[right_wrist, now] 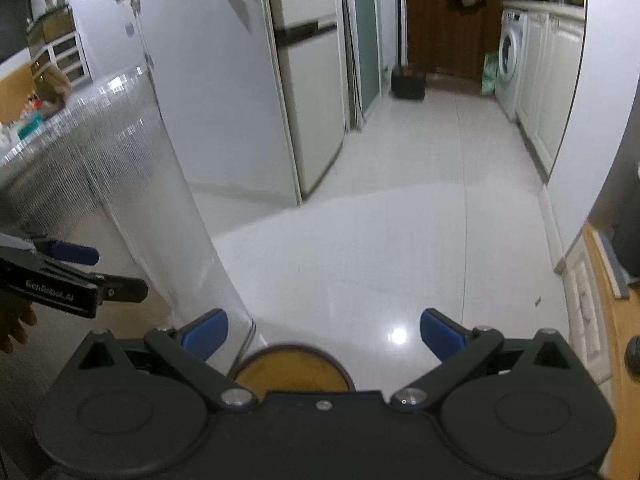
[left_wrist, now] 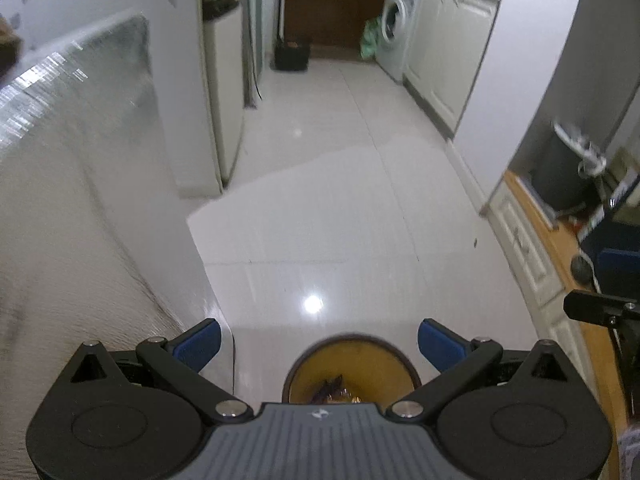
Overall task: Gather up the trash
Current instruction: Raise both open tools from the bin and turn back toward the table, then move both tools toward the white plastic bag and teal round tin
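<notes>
2 grippers, left gripper (left_wrist: 319,345) and right gripper (right_wrist: 324,332), both spread wide, holding nothing. Bin (left_wrist: 352,372) at bottom centre already has dark scraps (left_wrist: 332,390) inside. We spot 1 speck (left_wrist: 475,243) on floor (left_wrist: 320,200), right side — probably left.

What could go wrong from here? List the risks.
1. Both hand-held grippers, left and right, are open and empty above the yellow bin; its dark trash may be hard to pinch.
2. The glossy floor could be slippery.
3. The counter edge sits close beside the left hand-held gripper.
</notes>
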`<state>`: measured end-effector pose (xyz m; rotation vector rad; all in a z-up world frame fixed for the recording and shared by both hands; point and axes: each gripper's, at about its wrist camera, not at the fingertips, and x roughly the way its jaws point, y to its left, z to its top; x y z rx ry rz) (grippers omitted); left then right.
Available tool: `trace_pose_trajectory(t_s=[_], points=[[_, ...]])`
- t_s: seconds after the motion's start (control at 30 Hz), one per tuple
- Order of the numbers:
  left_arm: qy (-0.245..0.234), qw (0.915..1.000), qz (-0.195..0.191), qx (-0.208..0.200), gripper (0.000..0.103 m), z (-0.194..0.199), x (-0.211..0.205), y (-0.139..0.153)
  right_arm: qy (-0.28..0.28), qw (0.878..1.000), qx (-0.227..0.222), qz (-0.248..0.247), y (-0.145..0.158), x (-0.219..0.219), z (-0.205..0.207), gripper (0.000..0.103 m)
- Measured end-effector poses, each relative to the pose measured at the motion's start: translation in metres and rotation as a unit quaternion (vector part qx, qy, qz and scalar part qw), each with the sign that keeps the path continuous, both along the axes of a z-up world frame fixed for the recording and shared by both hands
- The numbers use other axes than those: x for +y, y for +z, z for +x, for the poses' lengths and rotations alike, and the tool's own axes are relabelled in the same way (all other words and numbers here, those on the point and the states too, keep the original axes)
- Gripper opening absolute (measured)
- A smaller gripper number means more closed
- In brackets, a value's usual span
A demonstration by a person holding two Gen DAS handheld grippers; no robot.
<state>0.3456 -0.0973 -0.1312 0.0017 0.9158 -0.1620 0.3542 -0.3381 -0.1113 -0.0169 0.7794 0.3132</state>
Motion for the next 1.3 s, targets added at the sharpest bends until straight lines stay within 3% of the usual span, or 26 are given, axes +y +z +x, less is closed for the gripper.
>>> trace_pose_trajectory(t_s=[0.33,0.73,1.0,1.3], points=[[0.038,0.9958,0.004,-0.083,0.103,-0.026,0.028,0.093,-0.003,0.996,-0.082,0.024,0.060,0.012,-0.013,0.103],[0.083,0.9780,0.036,-0.188,0.103,-0.060,0.068,0.191,0.039,0.986,-0.156,0.052,0.114,0.067,-0.021,0.103],[0.140,0.9640,0.028,-0.224,0.103,-0.077,0.126,0.213,0.087,0.976,-0.186,0.074,0.136,0.125,-0.028,0.103],[0.204,0.9499,-0.003,-0.237,0.103,-0.074,0.199,0.200,0.147,0.965,-0.204,0.077,0.142,0.197,-0.031,0.103]])
